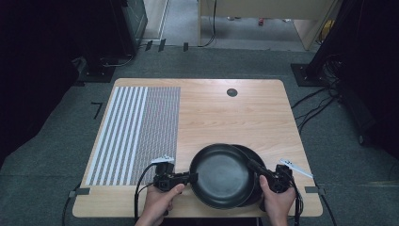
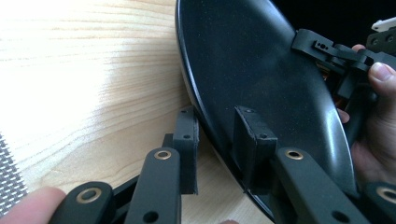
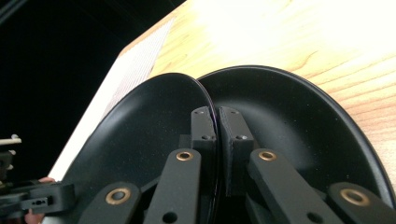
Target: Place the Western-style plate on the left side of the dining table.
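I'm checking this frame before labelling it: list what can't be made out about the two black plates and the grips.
- Lower plate: high view, mostly covered by the upper plate; contact between them hidden.
- Left gripper: left gripper view, near pad's contact with the rim is unclear.
- Right gripper: right gripper view, the clamped rim is hidden between the pads.
- Person's forearms: high view, cut off by the bottom edge.

A wooden table [image 1: 226, 113] carries a striped grey-and-white mat [image 1: 136, 132] on its left part and a small dark round hole [image 1: 231, 92] near its far edge.
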